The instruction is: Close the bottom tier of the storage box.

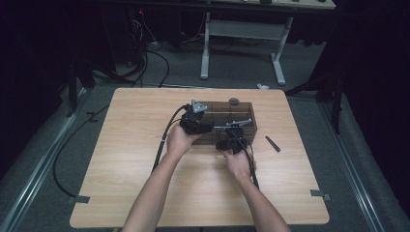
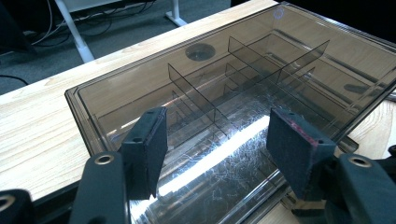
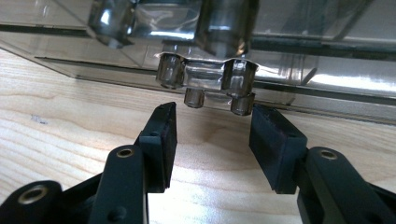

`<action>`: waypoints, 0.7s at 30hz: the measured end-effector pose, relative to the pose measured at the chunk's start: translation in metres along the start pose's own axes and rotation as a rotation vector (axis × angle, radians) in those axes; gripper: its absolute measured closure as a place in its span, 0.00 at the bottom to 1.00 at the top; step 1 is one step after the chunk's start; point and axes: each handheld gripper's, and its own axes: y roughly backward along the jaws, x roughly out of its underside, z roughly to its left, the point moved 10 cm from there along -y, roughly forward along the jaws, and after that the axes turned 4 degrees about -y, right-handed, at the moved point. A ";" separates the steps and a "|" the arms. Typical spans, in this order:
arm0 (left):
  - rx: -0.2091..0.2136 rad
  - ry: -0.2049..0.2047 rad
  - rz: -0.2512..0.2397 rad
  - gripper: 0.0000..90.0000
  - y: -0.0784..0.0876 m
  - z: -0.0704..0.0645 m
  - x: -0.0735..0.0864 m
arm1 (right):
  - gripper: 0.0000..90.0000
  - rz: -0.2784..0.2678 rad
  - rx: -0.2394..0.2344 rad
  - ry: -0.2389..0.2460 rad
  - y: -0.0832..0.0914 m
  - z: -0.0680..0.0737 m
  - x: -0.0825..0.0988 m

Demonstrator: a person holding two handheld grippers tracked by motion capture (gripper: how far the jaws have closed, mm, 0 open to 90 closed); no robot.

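A smoky see-through plastic box (image 1: 244,112) with inner dividers (image 2: 224,88) lies shut on the wooden table. My left gripper (image 1: 207,127) is over the box's left front part; its jaws (image 2: 217,123) stand open above the lid with nothing between them. My right gripper (image 1: 234,134) is low at the box's front edge. In the right gripper view its jaws (image 3: 215,112) are open, one on each side just below the clear front latch (image 3: 208,77), and do not touch it.
A short black stick (image 1: 272,143) lies on the table (image 1: 145,183) right of the box. A round mark (image 2: 200,51) sits on the lid's far side. White desk legs (image 1: 205,48) and cables (image 1: 159,58) are on the floor beyond.
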 end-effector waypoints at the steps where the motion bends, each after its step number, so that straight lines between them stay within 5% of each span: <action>1: 0.000 0.000 0.000 0.43 0.000 0.000 0.000 | 0.57 -0.002 -0.005 -0.006 -0.001 0.000 0.000; 21: -0.006 0.003 -0.011 0.45 0.001 -0.001 0.001 | 0.63 -0.004 0.028 -0.058 -0.009 0.001 -0.001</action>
